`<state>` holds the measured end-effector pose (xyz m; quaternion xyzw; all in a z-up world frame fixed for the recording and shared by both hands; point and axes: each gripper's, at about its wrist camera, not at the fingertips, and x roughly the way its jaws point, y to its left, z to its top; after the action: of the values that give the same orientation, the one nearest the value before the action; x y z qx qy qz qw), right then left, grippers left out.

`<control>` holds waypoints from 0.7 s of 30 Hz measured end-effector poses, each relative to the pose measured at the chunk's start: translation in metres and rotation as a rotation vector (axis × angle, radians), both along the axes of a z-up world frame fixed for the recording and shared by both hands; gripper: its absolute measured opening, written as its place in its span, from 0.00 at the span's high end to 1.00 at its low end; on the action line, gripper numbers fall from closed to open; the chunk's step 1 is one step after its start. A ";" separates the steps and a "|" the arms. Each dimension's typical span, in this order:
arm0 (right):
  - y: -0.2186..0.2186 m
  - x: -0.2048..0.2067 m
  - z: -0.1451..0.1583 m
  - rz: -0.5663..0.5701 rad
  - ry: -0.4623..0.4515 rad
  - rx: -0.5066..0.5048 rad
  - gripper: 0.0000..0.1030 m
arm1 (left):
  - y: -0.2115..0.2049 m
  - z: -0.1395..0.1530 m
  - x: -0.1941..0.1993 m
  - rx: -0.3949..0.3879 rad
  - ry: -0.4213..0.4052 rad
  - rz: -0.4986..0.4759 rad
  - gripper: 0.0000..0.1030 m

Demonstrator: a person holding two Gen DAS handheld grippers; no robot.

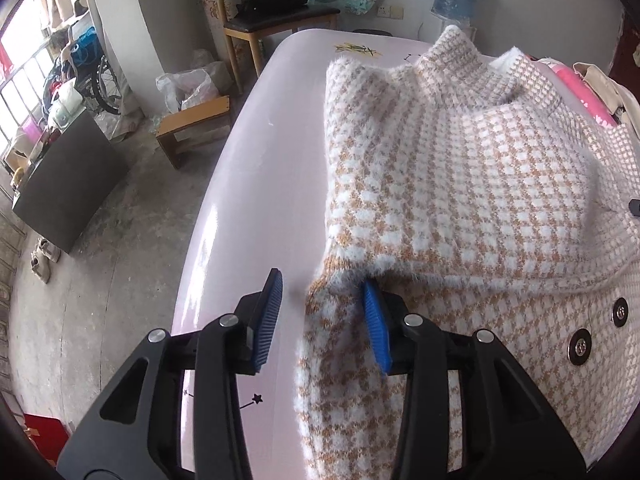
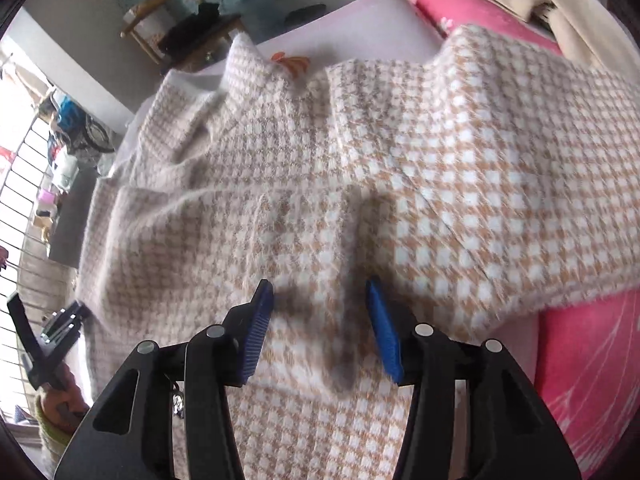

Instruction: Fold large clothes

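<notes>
Nearest in the left wrist view, the left gripper (image 1: 322, 306) points down at the near left edge of a fuzzy tan-and-white checked sweater (image 1: 460, 184), its blue ribbed fingers (image 1: 267, 322) apart; the right one touches the knit under a folded-over sleeve cuff, the left one hangs over bare desk, and nothing is pinched between them. Two round metal snap buttons (image 1: 600, 330) sit on the sweater just to the right. Nearest in the right wrist view, the right gripper (image 2: 320, 312) hovers over the middle of the sweater (image 2: 360, 184), its fingers also spread apart with only a raised ridge of knit below the gap, not clamped. The sweater lies spread across a pale pink desk (image 1: 248, 184), sleeves folded inward, its high collar (image 1: 472, 64) standing at the far end. To the right, a bright pink cloth (image 2: 580, 360) lies beside and partly under the sweater, with a beige garment (image 2: 540, 4) farther back. Beyond the desk's far edge stands a wooden chair (image 1: 264, 20) holding something black, and at far left a wheelchair (image 1: 102, 80) stands by a window.
</notes>
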<state>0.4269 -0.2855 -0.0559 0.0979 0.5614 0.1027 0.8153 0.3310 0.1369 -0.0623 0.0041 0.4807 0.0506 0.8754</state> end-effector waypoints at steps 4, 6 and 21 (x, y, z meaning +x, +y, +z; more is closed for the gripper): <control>0.009 0.003 -0.003 0.024 -0.014 -0.062 0.86 | 0.003 -0.002 0.006 -0.005 -0.013 0.005 0.62; 0.013 0.003 0.003 0.036 -0.048 -0.071 0.91 | 0.006 -0.001 0.006 -0.016 -0.026 0.014 0.63; 0.005 0.016 0.003 0.013 -0.137 -0.057 0.92 | 0.035 0.019 -0.029 -0.260 -0.064 0.005 0.63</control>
<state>0.4432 -0.2808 -0.0531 0.0636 0.5075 0.0986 0.8537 0.3021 0.1714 -0.0437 -0.1120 0.4549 -0.0097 0.8834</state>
